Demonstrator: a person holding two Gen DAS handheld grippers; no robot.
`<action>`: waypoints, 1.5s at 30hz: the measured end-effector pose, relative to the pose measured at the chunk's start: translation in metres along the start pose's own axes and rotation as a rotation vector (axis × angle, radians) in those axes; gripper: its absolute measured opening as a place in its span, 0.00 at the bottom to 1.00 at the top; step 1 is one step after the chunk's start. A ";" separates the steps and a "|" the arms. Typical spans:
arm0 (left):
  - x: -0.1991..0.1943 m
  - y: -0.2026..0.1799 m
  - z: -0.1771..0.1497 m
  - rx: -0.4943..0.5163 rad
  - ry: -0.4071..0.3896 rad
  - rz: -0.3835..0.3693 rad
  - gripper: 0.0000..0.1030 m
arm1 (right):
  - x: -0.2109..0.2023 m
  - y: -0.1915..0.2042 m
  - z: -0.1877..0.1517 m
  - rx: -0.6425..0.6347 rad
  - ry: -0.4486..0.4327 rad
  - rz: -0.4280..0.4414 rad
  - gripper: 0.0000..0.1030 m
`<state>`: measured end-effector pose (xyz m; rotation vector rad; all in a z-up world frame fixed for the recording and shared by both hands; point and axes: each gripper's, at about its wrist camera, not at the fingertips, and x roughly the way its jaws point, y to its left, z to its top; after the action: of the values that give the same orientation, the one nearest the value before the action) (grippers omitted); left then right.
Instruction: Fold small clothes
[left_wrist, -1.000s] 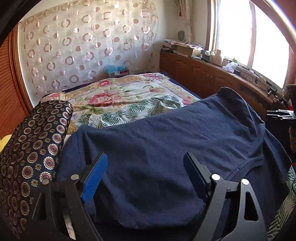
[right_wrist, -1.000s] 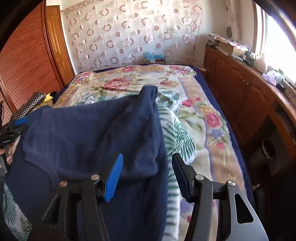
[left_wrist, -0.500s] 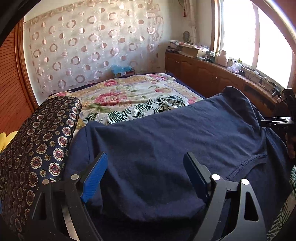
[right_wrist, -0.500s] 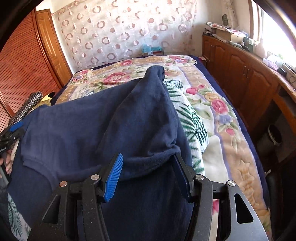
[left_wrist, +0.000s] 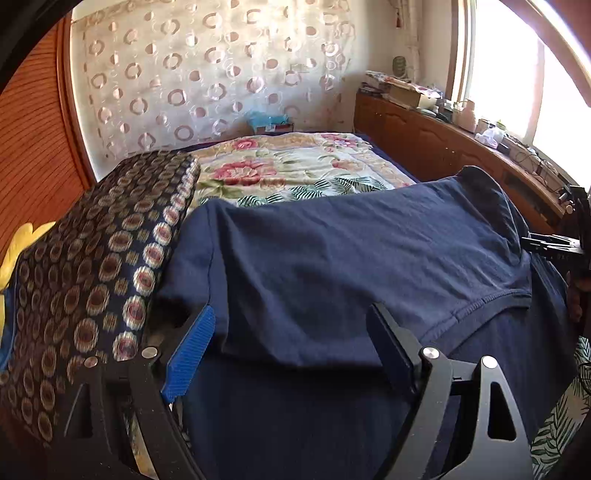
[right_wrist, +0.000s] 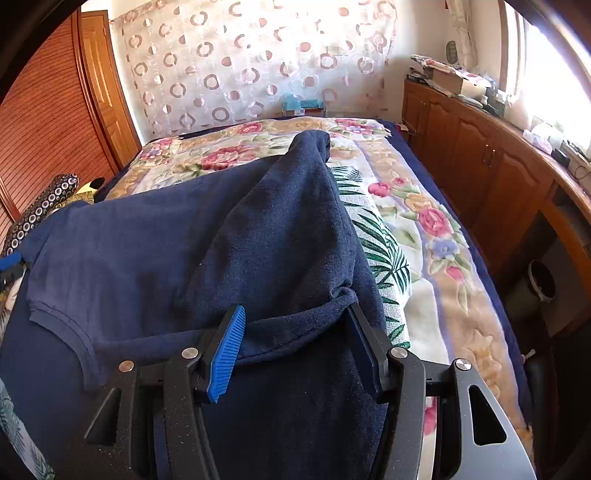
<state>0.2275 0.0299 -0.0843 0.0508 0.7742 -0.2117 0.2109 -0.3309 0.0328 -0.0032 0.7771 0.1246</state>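
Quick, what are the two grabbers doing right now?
Left gripper: open, jaws apart around the navy shirt fold.
Right gripper: open, shirt edge lying between its jaws.

Daylight floods from the blown-out window (left_wrist: 517, 74) at right; fisheye edges curve darkly, patterned cushion (left_wrist: 92, 266) slightly blurred.

Matt navy cotton-like shirt (left_wrist: 351, 258) on soft floral bedspread (right_wrist: 424, 236); glossy wooden cabinets (right_wrist: 480, 162).
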 end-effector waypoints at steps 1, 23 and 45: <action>0.000 0.000 -0.003 -0.005 0.008 0.012 0.82 | -0.001 0.000 0.001 0.001 0.001 0.002 0.56; 0.026 0.009 0.002 -0.034 0.041 0.233 0.47 | 0.003 0.001 0.003 -0.015 0.004 -0.008 0.57; 0.020 0.023 0.013 -0.049 0.018 0.126 0.06 | 0.008 0.001 0.006 -0.054 0.003 -0.005 0.28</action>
<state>0.2550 0.0473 -0.0892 0.0553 0.7913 -0.0733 0.2207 -0.3285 0.0313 -0.0565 0.7766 0.1412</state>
